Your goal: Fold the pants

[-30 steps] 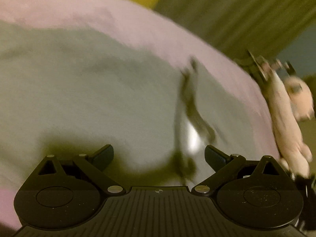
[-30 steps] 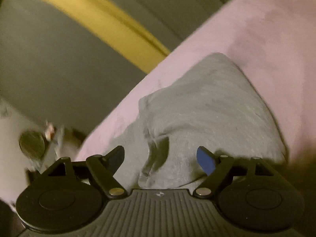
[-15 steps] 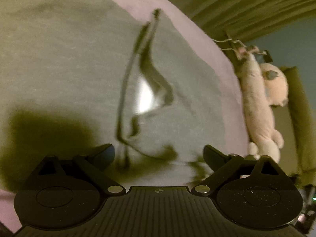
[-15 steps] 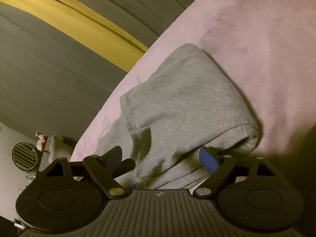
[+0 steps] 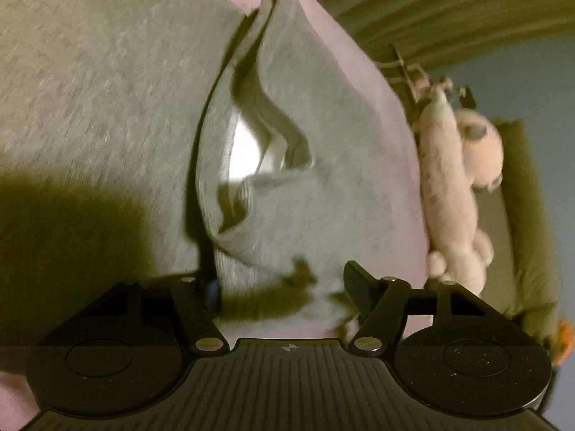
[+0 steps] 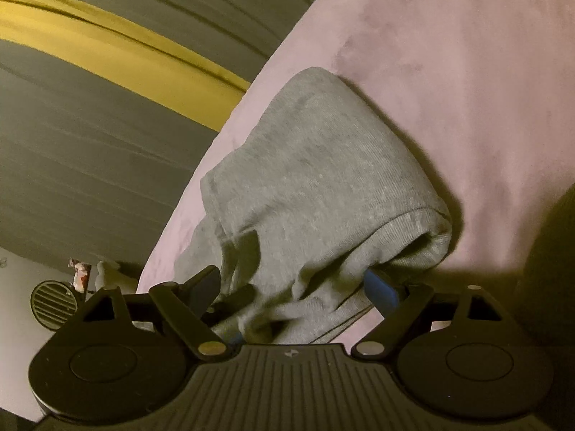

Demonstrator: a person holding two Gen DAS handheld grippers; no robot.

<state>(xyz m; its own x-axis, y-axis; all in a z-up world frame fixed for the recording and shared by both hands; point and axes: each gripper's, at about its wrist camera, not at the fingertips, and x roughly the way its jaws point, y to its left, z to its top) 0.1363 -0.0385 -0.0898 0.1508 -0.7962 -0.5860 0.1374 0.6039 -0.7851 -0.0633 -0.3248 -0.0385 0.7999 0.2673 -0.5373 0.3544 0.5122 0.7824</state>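
Grey sweatpants point(image 5: 107, 89) lie on a pink bed cover point(image 5: 377, 107). Their waistband point(image 5: 248, 147) gapes open and shows a pale lining. My left gripper point(image 5: 284, 280) sits low at the waistband's near end. Its jaws are closing with a fold of cloth between them, and the left finger is tucked behind the fold; the pads do not visibly press. In the right wrist view the folded leg end point(image 6: 316, 179) with its hem point(image 6: 413, 230) lies between the fingers of my right gripper point(image 6: 291, 280), which stands open; its blue pad point(image 6: 381, 287) reaches under the hem.
A pale plush toy point(image 5: 452, 186) lies along the bed's right edge. Green curtains point(image 5: 431, 7) hang behind it. In the right wrist view a grey wall with a yellow stripe point(image 6: 125, 54) runs left of the pink cover point(image 6: 467, 72), and a round vent point(image 6: 54, 303) sits low left.
The left gripper sank toward the waistband, which now looms large, and its jaws narrowed around a fold. The right gripper came closer to the leg end, whose hem now lies between its fingers.
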